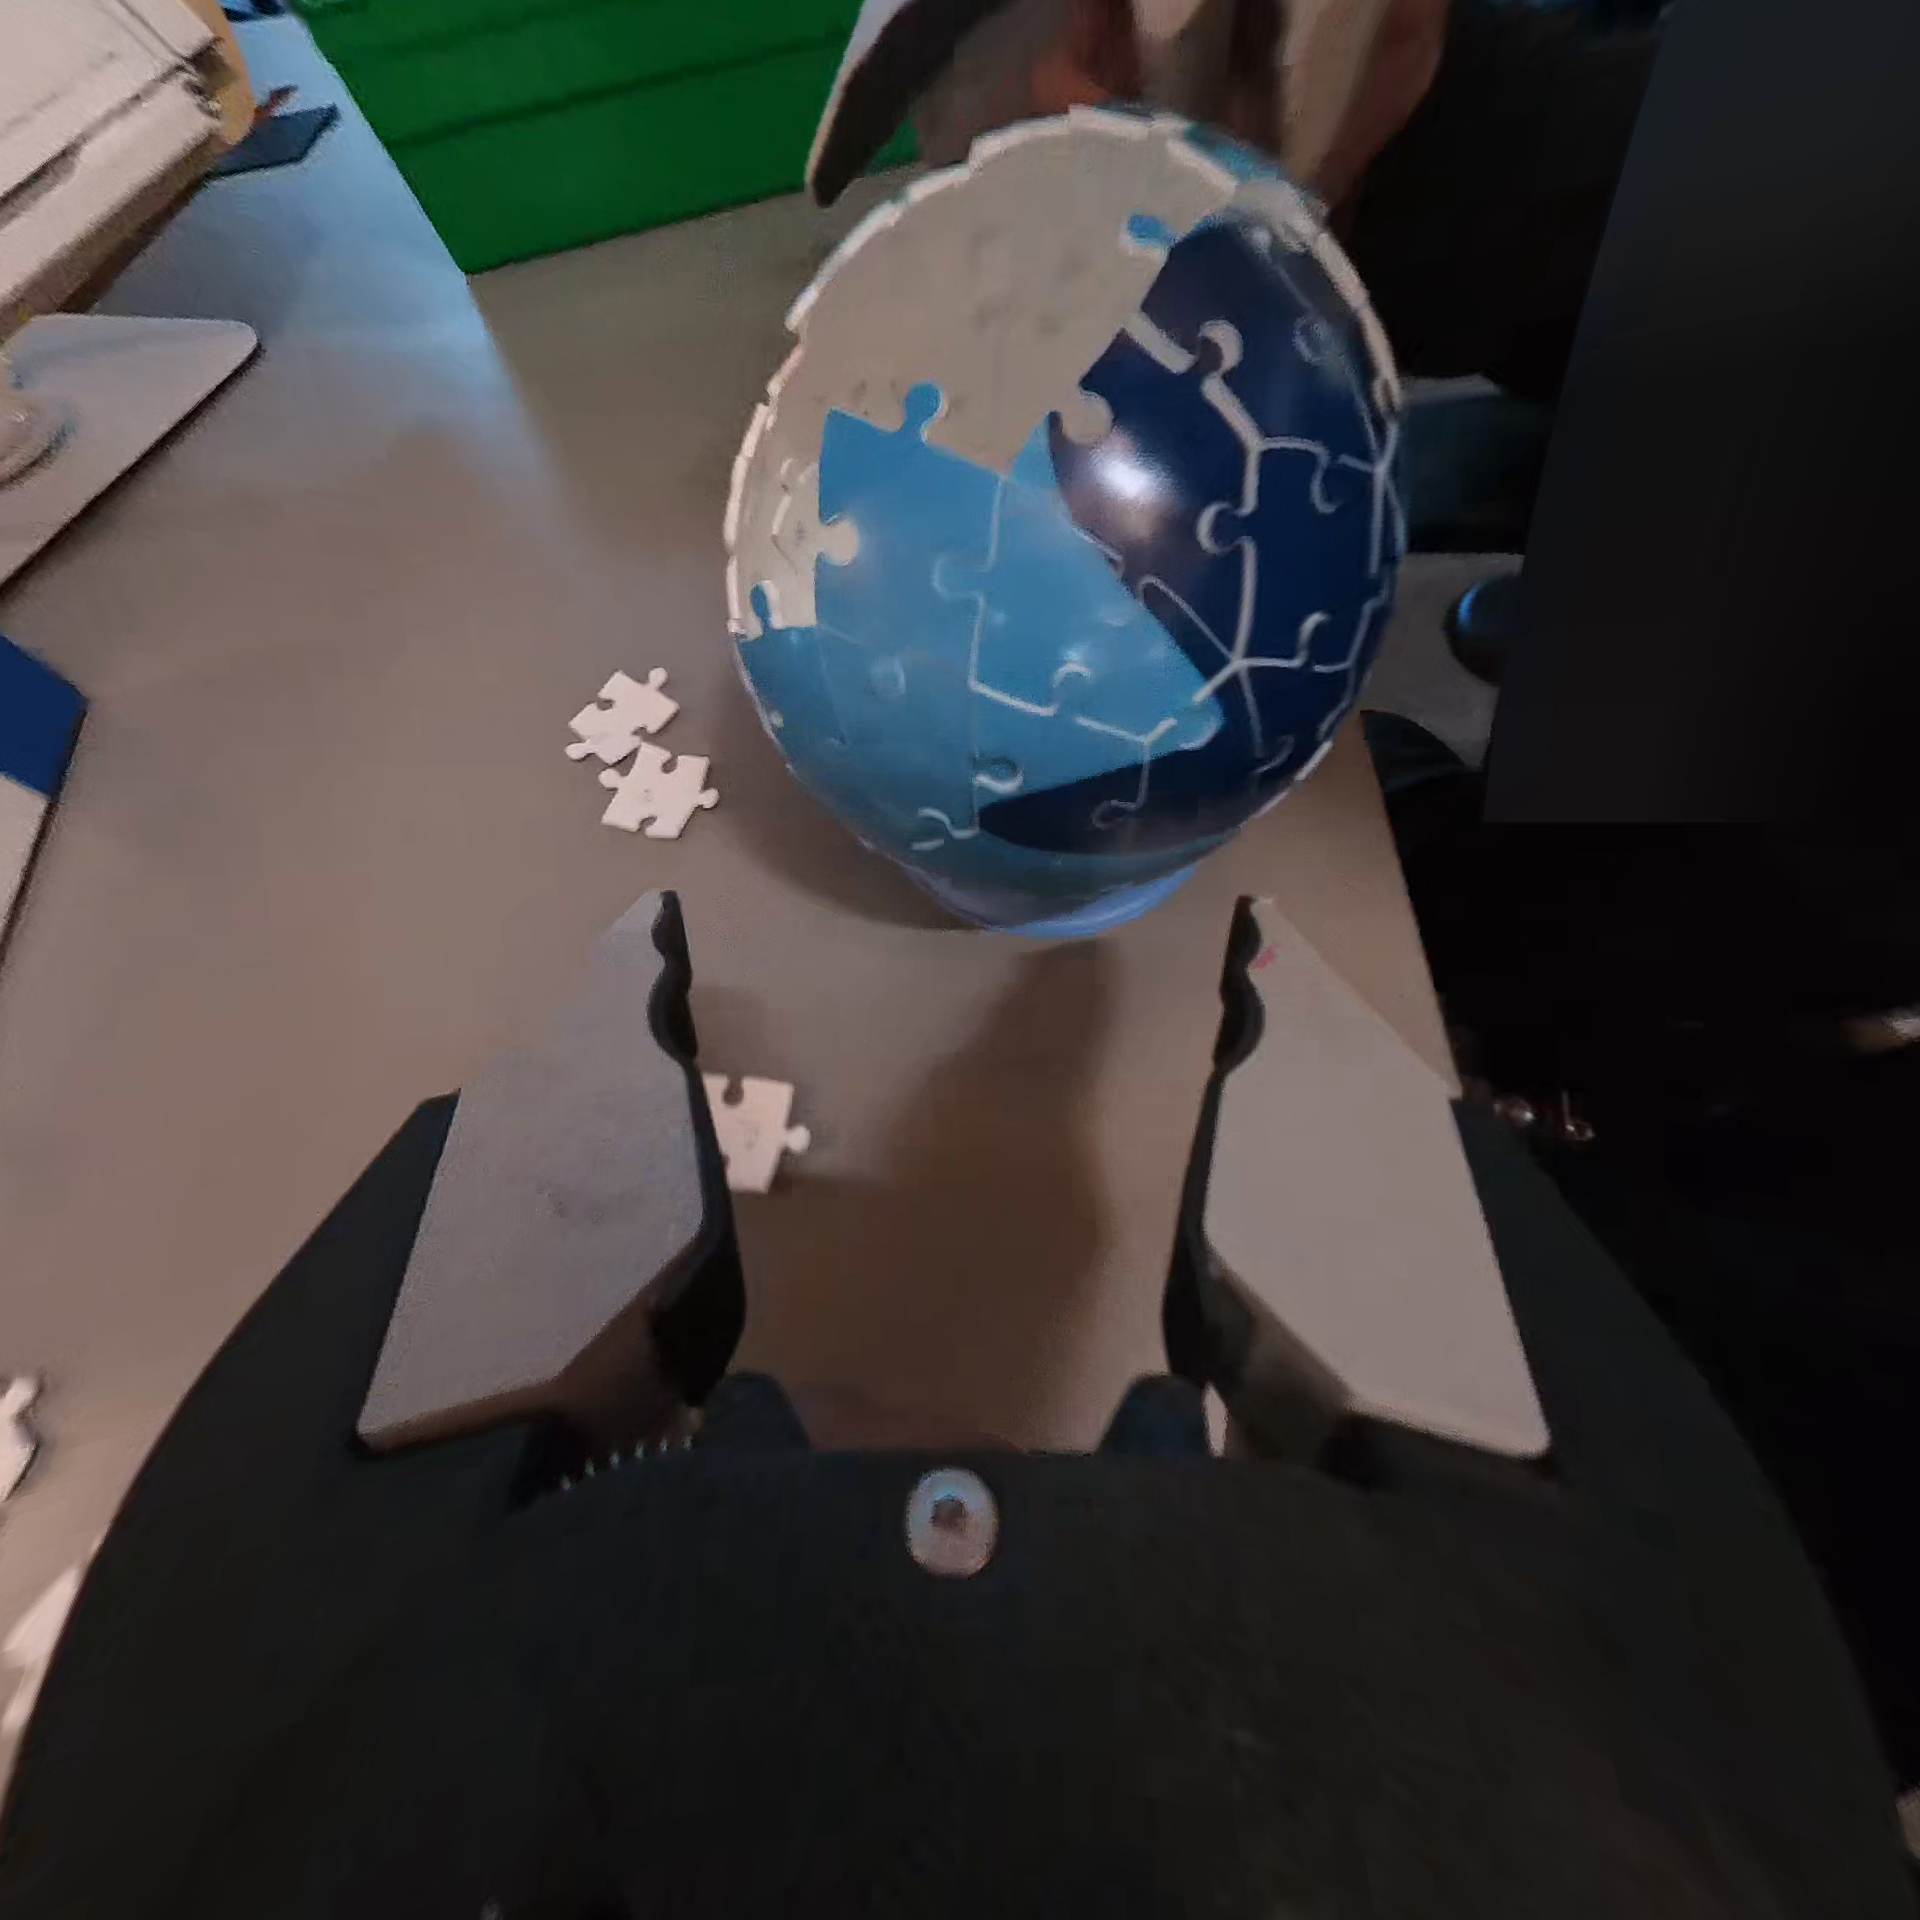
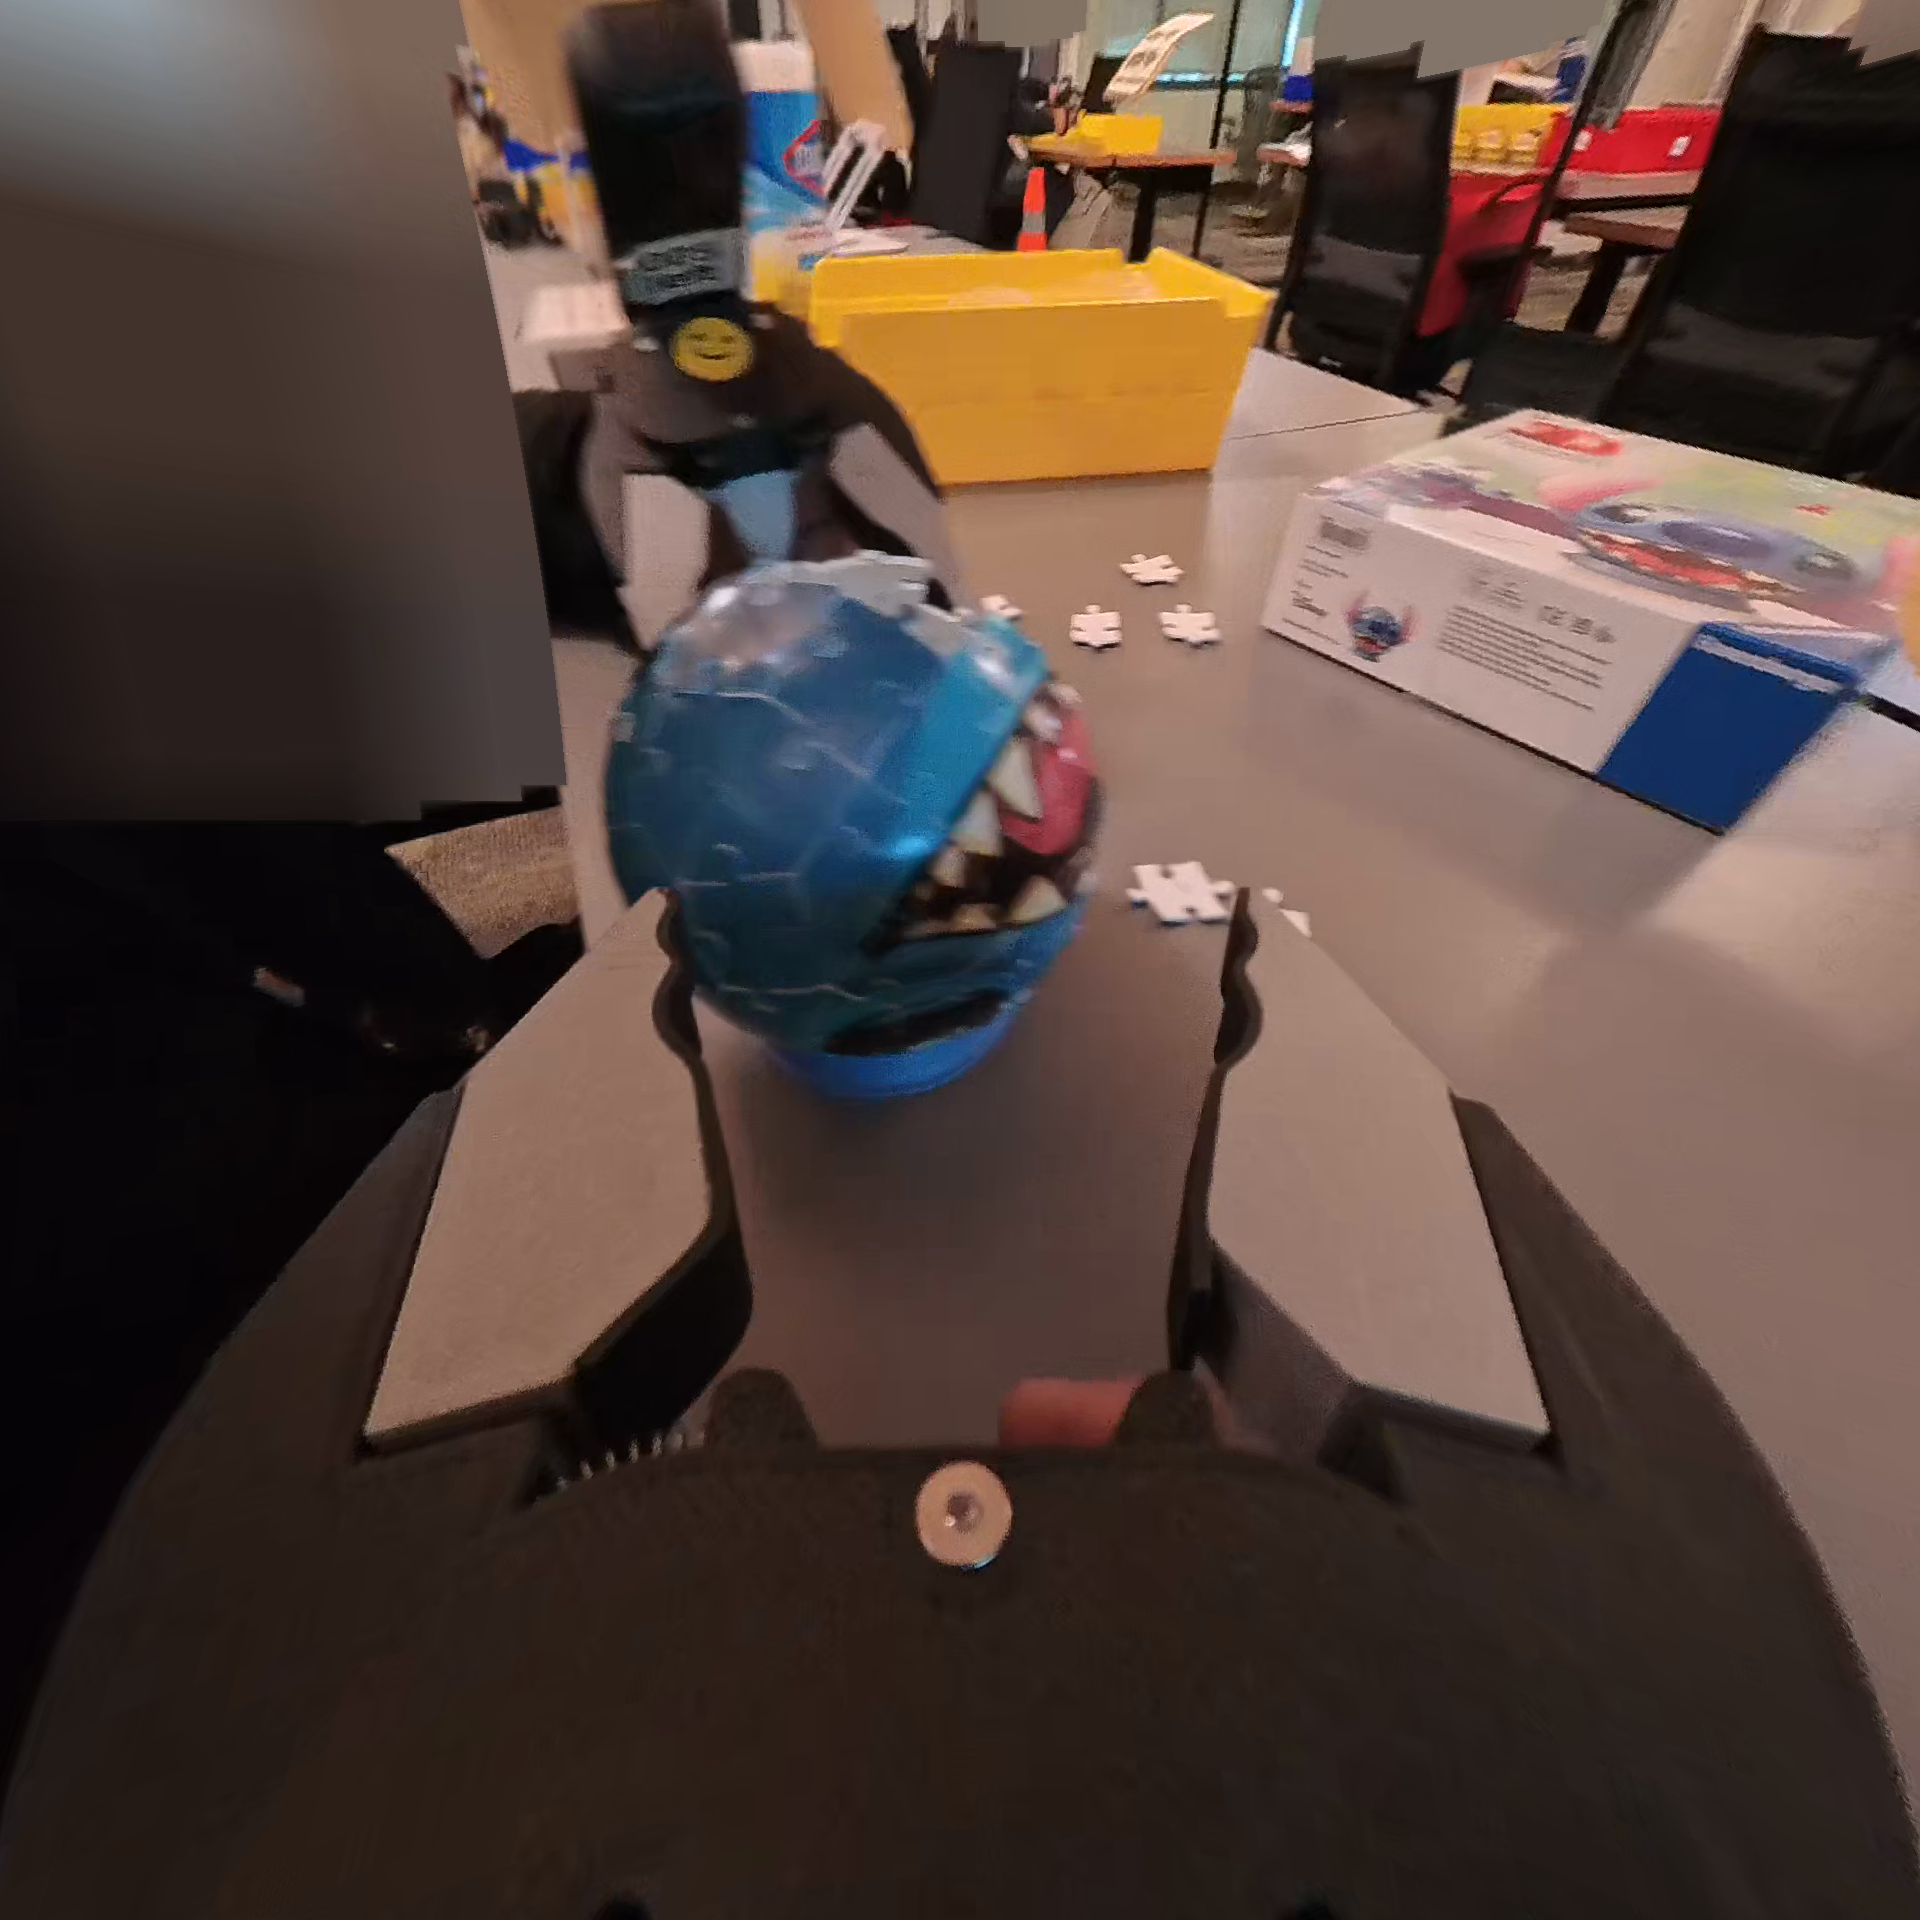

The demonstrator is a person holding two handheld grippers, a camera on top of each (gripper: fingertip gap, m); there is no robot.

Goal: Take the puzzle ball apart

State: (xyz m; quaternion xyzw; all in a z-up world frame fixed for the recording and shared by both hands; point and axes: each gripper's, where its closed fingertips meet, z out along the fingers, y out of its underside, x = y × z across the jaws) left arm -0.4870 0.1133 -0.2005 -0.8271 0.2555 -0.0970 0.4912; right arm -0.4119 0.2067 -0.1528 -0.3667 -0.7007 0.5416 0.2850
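With several white loose pieces [image 1: 644,750] already lying on the grey table [image 1: 312,582], disassembly looks under way but early: the puzzle ball [image 1: 1070,582] stands on its blue base ring [image 2: 894,1060] near the table edge, shell opened at the top. Both tools are released and empty; the left gripper [image 1: 951,914] hangs just short of the ball, the right gripper [image 2: 951,914] has the ball by its left finger. Next move, I judge: one gripper steadies the sphere while the other pinches an exposed edge piece.
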